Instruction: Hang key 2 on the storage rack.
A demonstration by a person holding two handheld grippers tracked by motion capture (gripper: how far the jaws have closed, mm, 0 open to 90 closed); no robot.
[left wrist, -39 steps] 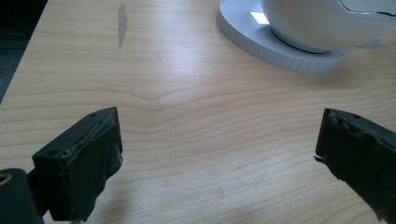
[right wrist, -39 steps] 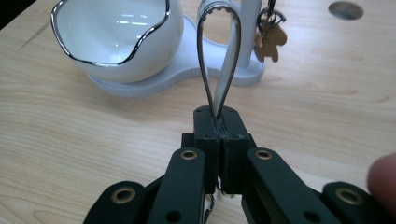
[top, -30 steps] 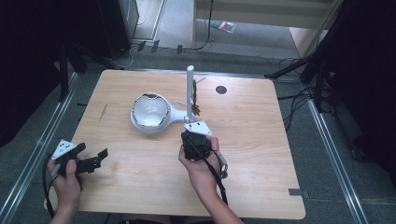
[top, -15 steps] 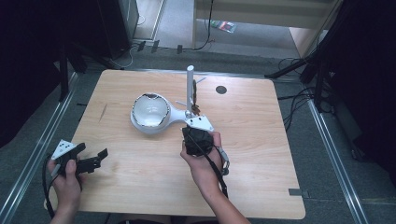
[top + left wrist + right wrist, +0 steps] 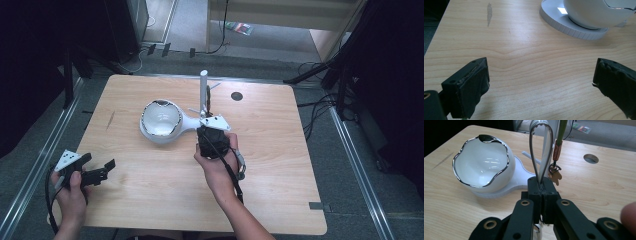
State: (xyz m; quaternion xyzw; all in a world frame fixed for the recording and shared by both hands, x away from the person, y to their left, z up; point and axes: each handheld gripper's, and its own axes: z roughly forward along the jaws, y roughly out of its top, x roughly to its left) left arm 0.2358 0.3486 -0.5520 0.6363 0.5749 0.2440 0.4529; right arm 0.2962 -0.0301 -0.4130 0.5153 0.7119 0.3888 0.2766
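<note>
Pinching a thin metal loop [image 5: 541,152] between closed jaws, the right gripper [image 5: 541,192] sits near the middle of the table [image 5: 280,200], just right of the white bowl [image 5: 160,120]. The loop rises upright beside a white post [image 5: 203,90], where a small charm [image 5: 555,173] hangs. At the near left corner, the left gripper [image 5: 541,82] holds its jaws wide apart over bare wood, gripping nothing.
</note>
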